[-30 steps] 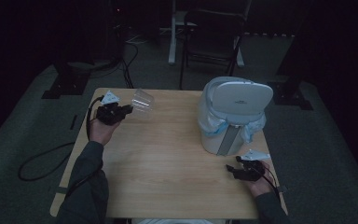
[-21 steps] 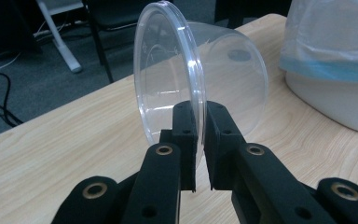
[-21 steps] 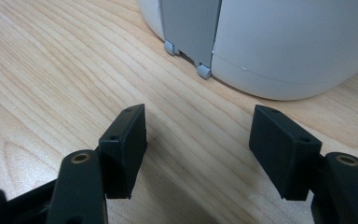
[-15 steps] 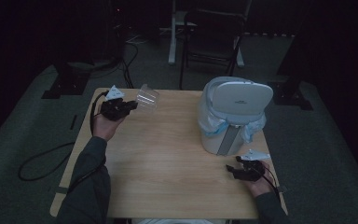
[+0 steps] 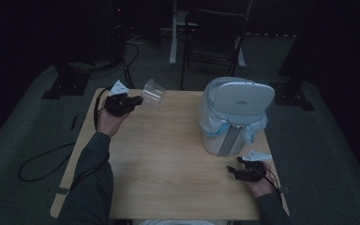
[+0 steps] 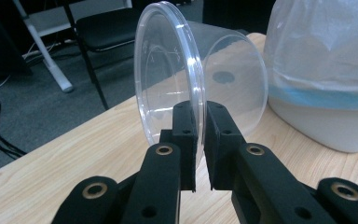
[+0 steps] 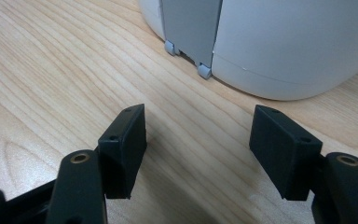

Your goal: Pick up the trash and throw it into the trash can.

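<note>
Left gripper view: a clear, thin-walled plastic cup [image 6: 200, 79], round and tapered, lies on its side above the wooden table [image 6: 74, 154], its rim pinched between the nearly closed left gripper [image 6: 199, 140] jaws. Right gripper view: the right gripper [image 7: 198, 149] gapes wide, empty, before a smooth white bin [image 7: 279, 42].

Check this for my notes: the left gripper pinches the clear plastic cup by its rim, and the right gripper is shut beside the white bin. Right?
Not quite. The right gripper is open, as the right gripper view shows, jaws wide apart over bare table.
</note>
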The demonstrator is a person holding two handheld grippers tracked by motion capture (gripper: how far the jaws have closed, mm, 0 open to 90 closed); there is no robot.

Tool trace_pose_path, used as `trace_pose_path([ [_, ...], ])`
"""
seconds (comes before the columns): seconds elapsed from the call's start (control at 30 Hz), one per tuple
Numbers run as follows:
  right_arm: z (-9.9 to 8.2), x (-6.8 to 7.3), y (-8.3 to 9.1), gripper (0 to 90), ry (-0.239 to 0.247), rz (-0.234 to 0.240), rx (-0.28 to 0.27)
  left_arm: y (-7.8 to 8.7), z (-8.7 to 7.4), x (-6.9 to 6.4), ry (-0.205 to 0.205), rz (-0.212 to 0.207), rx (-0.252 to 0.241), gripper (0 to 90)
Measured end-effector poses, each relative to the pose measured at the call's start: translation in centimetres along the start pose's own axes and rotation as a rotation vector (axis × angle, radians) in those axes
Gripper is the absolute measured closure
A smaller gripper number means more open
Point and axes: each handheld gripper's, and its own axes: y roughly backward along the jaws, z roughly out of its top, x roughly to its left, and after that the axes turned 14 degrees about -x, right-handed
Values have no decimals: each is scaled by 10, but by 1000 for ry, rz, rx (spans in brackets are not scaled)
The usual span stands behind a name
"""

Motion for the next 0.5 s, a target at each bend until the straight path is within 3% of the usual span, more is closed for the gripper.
trace_pose_path([
  [0.5, 0, 0, 0, 351, 0, 1, 0, -5, 22, -5, -3, -54, -38, 843],
])
